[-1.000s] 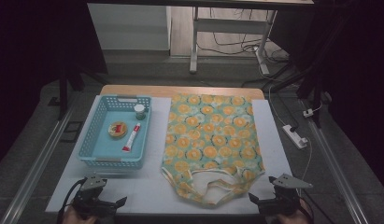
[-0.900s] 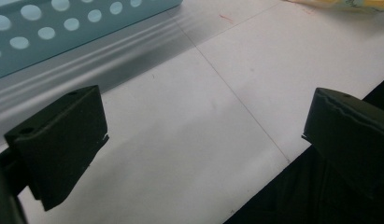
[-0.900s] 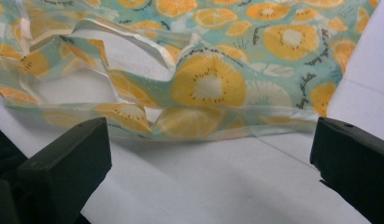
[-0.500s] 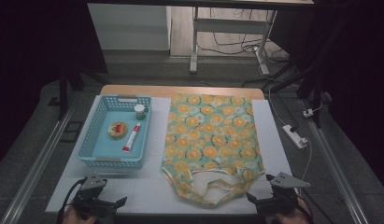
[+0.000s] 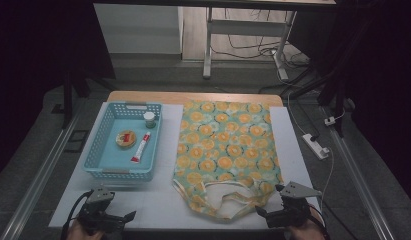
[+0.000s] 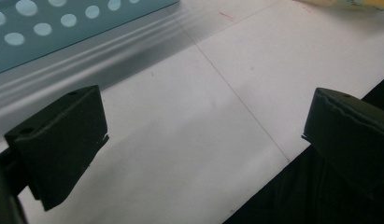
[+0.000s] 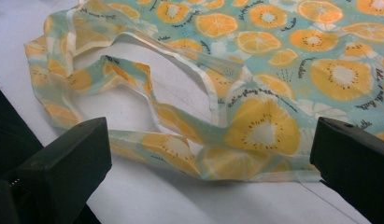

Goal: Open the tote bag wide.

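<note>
From the high view, my left gripper [image 5: 127,216] and right gripper [image 5: 261,212] rest at the near edge of the white table [image 5: 158,200], both released and holding nothing. The orange-print tote bag [image 5: 225,150] lies flat at centre-right, handles toward me, its near hem just beside my right gripper. To its left stands a blue perforated basket [image 5: 102,150] holding a red-and-white tube [image 5: 141,148], a small round tin [image 5: 126,138] and a white jar with a green lid [image 5: 149,119] (their labels too small to read).

In the left gripper view, my jaws stand wide apart over bare tabletop; the basket's wall [image 6: 63,28] lies ahead at upper left, apart from the claw, and a sliver of the bag [image 6: 353,4] shows at the top right corner.

In the right gripper view, my jaws gape with the bag's looped handles [image 7: 147,93] and hem just ahead between them, nothing in the way. Small black script runs among the orange slices, too fine to read with confidence.
</note>
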